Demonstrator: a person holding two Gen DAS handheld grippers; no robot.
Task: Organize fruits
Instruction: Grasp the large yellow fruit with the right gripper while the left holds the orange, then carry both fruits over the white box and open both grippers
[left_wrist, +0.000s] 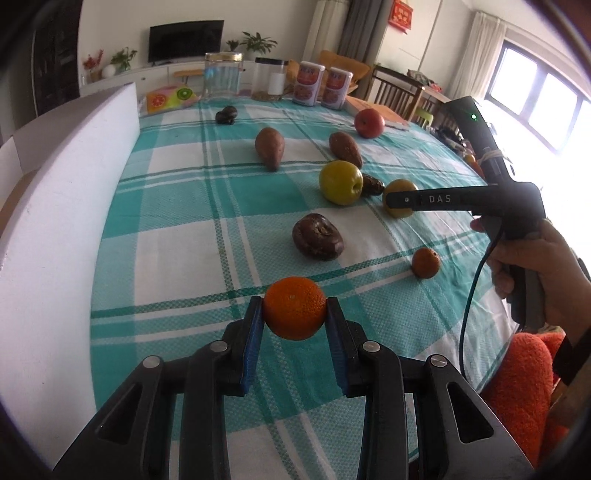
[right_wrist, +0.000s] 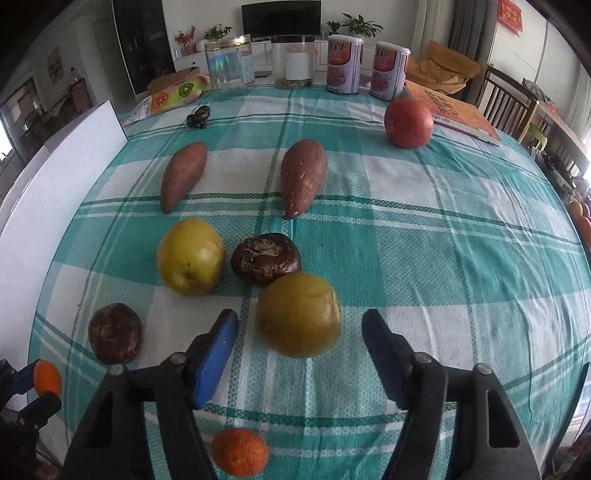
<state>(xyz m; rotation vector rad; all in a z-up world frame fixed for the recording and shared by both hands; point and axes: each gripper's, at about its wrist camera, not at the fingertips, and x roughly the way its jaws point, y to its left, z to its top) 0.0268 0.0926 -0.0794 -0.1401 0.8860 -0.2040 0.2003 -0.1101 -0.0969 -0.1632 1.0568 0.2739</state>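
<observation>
Teal-and-white checked cloth (left_wrist: 177, 229) covers the table under both your grippers, with produce scattered loosely across it, so the sorting looks barely begun. Your left gripper (left_wrist: 294, 314) is clamped on a mandarin (left_wrist: 294, 308), held just above the cloth. Your right gripper (right_wrist: 299, 332) stands wide apart around a yellow pear (right_wrist: 298, 314), not yet touching it. Ahead of it lie another pear (right_wrist: 190, 256), two sweet potatoes, dark water chestnuts and a red apple (right_wrist: 408, 123); a second mandarin (right_wrist: 239, 451) sits beneath it. Readable writing: "DAS" on the right gripper's finger (the tins' labels are too blurred).
</observation>
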